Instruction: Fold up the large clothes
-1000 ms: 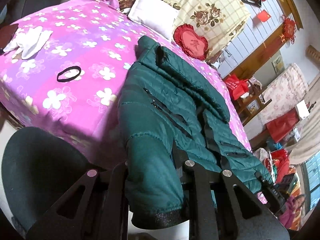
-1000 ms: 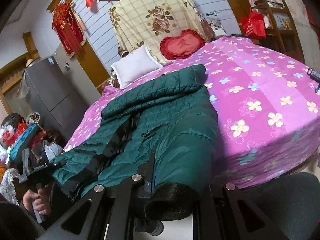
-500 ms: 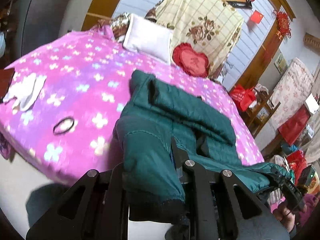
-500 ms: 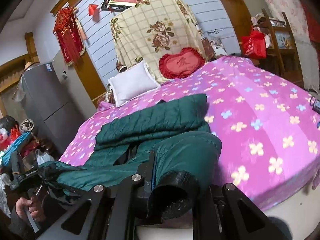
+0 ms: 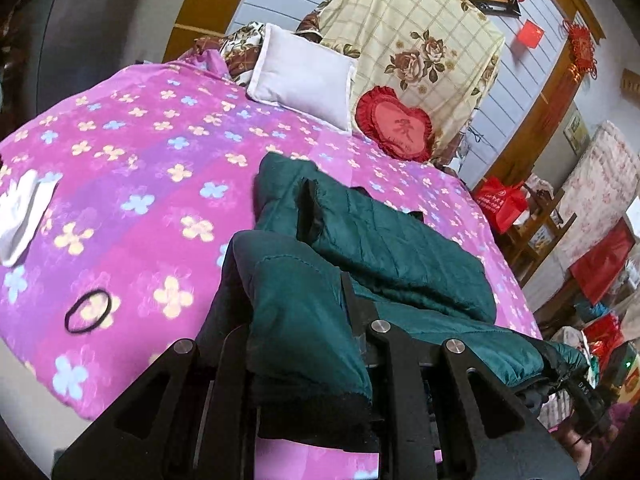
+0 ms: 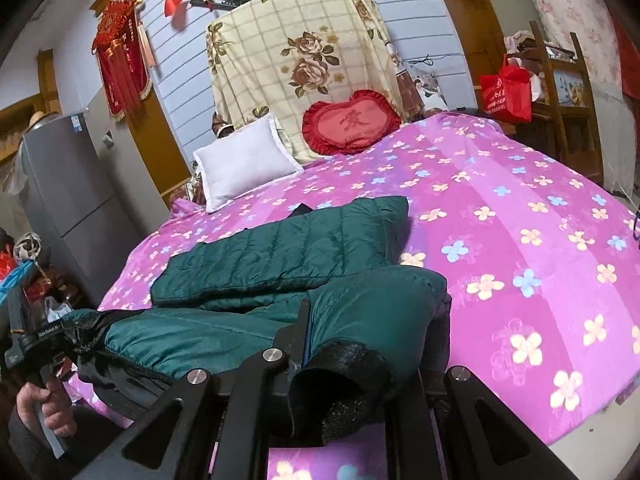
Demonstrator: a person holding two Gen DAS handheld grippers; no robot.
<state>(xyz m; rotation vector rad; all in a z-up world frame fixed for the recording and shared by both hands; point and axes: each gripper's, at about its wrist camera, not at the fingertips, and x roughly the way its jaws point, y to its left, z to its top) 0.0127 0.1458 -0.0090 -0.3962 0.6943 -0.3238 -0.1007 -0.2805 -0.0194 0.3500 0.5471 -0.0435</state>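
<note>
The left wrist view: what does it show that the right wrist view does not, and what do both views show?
Only the left wrist view shows the black hair tie and a white cloth lying on the bedspread.

Only the right wrist view shows the grey fridge, the red hanging ornament on the wall, and the left tool held in a hand at the jacket's other hem corner.

Both show the green jacket on the pink floral bedspread, with its hem clamped in each tool, plus the white pillow and the red heart cushion.
</note>
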